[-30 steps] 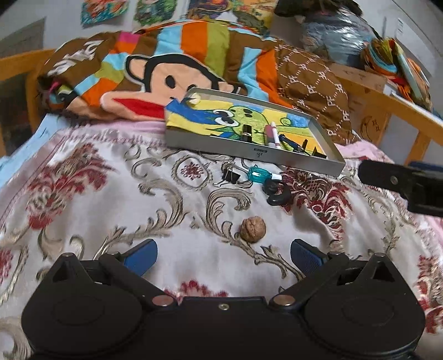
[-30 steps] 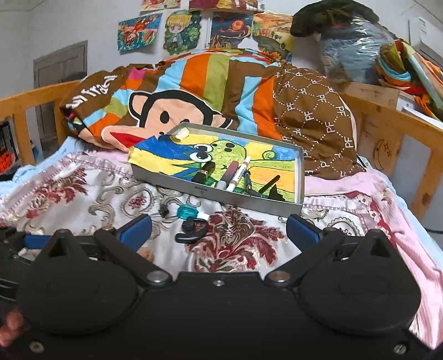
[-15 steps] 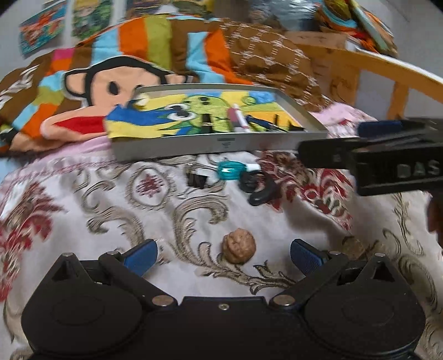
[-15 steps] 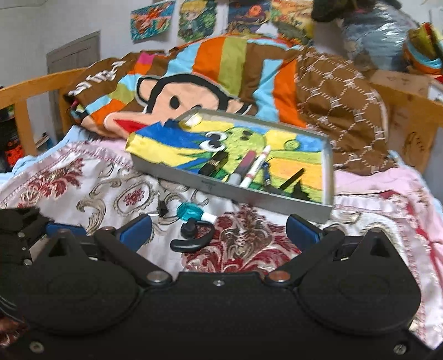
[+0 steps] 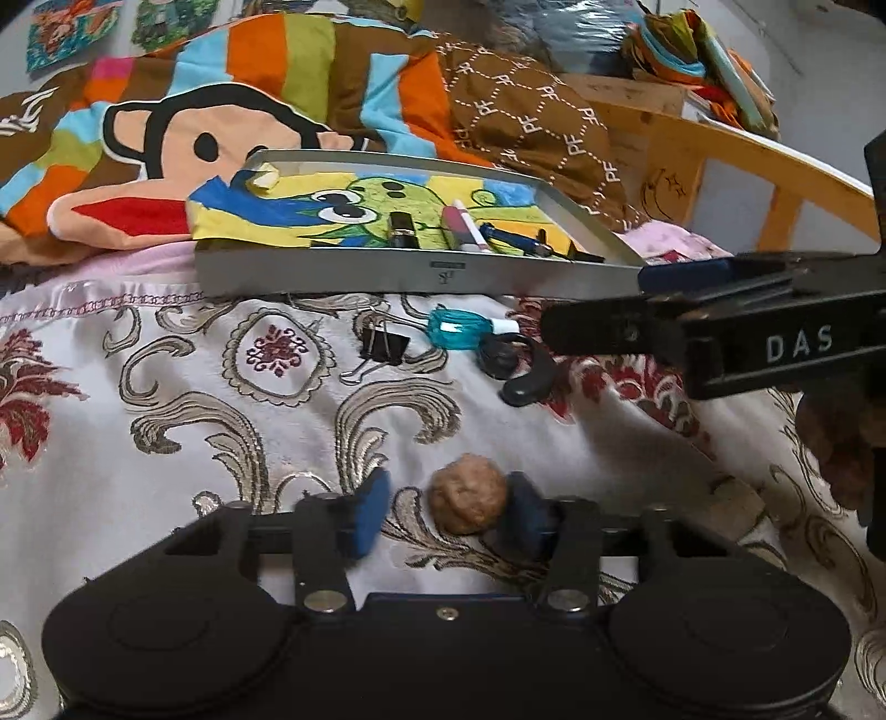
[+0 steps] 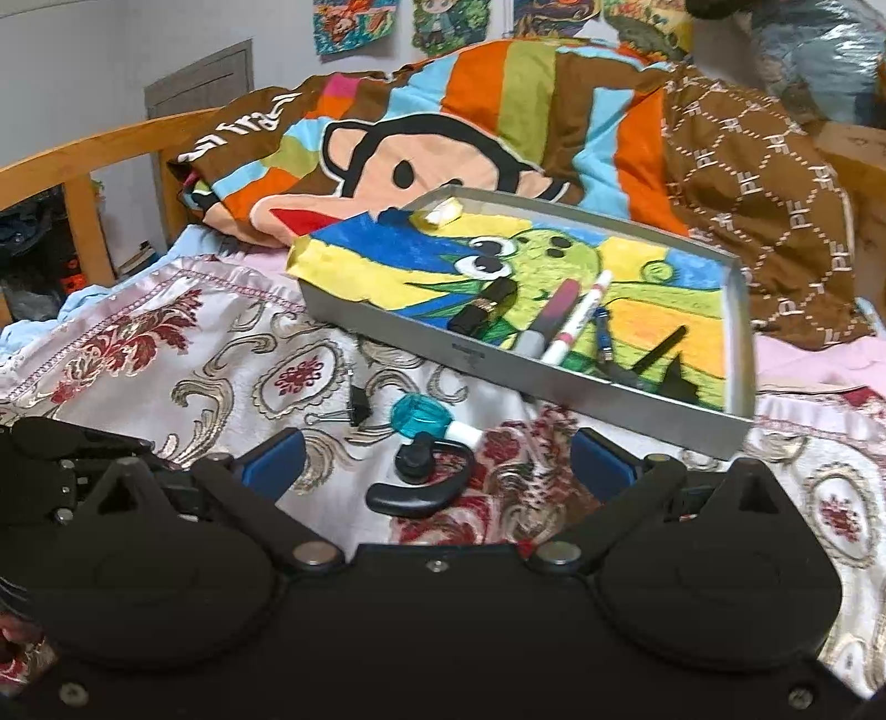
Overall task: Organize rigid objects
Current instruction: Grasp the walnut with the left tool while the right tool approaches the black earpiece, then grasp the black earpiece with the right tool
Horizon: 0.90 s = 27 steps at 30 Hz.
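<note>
Surface: a bed covered by a cream damask bedspread [image 5: 183, 443] with red and gold floral scrollwork. At its far end lies a striped monkey-print blanket [image 6: 421, 138]; a wooden bed rail [image 6: 83, 160] runs along the left, and drawings [image 6: 354, 22] are pinned to the grey wall beyond.

A grey metal tray [image 6: 554, 382] sits on the bedspread against the blanket, lined with a coloured crayon drawing. Inside it are a black lipstick tube [image 6: 487, 304], two markers [image 6: 576, 315] and some dark small items that are too blurred to identify.

Loose on the bedspread, just near of the tray: a black binder clip [image 5: 382, 346], a teal-capped small bottle [image 5: 459, 328] and a black ear-hook earpiece [image 6: 423, 479], the last two touching.

Left gripper [image 5: 443, 509]: fingers partly closed around a walnut [image 5: 468, 500] resting on the bedspread. The right finger pad appears to touch the nut; the left pad stands apart from it. Not yet a firm hold.

Right gripper [image 6: 437, 465]: fingers spread wide, released, with the earpiece lying between them and clear of both pads.
</note>
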Tool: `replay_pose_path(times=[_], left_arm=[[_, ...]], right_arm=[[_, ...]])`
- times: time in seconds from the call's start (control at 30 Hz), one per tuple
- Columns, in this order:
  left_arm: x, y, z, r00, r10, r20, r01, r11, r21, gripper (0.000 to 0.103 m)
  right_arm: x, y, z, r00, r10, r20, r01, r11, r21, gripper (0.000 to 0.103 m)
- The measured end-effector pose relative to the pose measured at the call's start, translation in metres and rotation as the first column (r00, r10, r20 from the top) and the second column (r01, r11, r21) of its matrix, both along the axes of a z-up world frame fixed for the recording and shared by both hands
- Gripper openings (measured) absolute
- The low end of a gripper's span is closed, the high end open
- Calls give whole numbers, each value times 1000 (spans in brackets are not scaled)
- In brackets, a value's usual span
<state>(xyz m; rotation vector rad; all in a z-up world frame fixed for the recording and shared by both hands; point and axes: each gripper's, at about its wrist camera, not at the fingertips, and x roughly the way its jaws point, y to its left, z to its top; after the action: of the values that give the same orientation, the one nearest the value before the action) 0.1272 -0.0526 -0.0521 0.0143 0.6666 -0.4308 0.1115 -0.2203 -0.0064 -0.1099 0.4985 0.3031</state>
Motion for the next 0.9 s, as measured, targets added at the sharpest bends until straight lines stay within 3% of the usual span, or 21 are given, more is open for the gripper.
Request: replay_pose_path(times=[0.1, 0.2, 0.4, 0.47, 0.63, 0.9], left_arm=[[2, 3, -1, 1000, 13, 2, -13, 1000, -26, 32], [6, 13, -3, 997, 75, -9, -76, 993, -93, 32], [12, 32, -7, 977, 210, -43, -214, 952, -219, 32], [13, 36, -8, 972, 229, -52, -235, 940, -248, 32], [17, 37, -8, 970, 236, -56, -242, 934, -263, 32], [19, 38, -10, 968, 242, -62, -249, 927, -280, 32]], right_arm=[[11, 7, -10, 999, 23, -30, -23, 1000, -3, 86], [20, 11, -19, 998, 39, -54, -39, 999, -2, 78], [35, 13, -43, 994, 43, -100, -45, 999, -22, 68], [41, 10, -52, 992, 39, -116, -40, 999, -7, 69], [50, 13, -58, 993, 48, -109, -49, 999, -5, 68], [53, 22, -57, 992, 67, -109, -70, 997, -24, 49]])
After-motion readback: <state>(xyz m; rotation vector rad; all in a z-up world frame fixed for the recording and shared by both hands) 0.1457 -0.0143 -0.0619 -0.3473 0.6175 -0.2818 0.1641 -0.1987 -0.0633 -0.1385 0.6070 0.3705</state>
